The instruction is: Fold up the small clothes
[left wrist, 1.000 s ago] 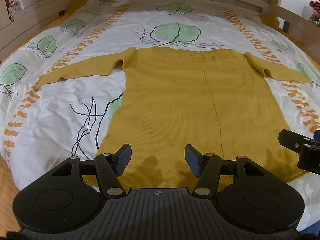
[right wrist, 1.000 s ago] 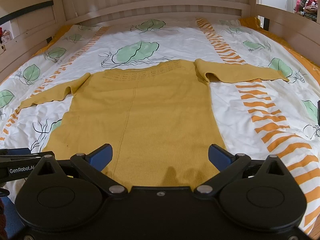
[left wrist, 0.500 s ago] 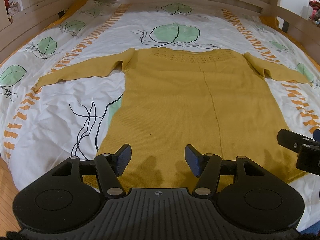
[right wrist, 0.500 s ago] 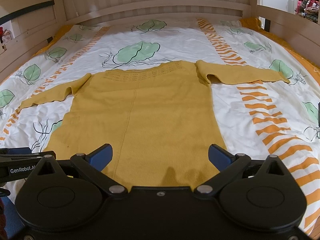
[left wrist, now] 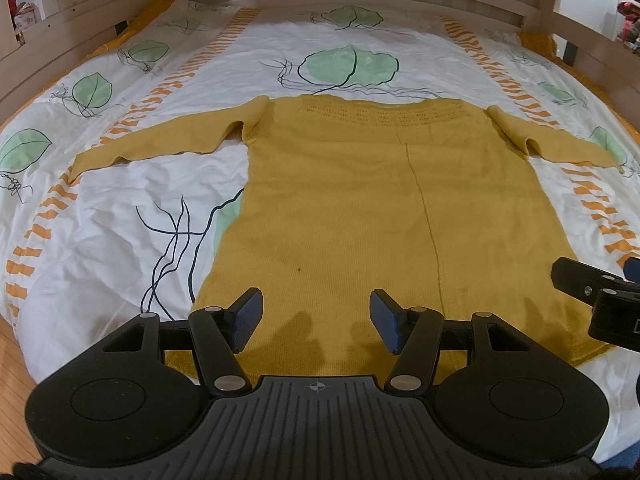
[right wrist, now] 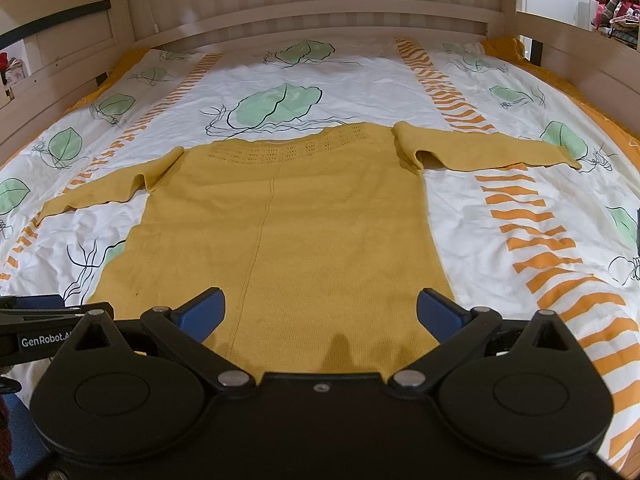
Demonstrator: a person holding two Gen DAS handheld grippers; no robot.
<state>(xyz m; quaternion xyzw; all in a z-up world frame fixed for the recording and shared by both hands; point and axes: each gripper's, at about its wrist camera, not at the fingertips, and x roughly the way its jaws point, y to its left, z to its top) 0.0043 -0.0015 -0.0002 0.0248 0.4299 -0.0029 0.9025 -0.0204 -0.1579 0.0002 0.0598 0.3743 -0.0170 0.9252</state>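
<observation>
Both claws agape above sweater

The sweater is mustard yellow all over, with a band of small openwork holes across its yoke and one tiny dark speck low on the body. The bedcover under it is white, printed with pale green leaves outlined in thin dark lines — and with rows of orange dashes. The bed frame is pale wood; the gripper pads are blue on black arms.
</observation>
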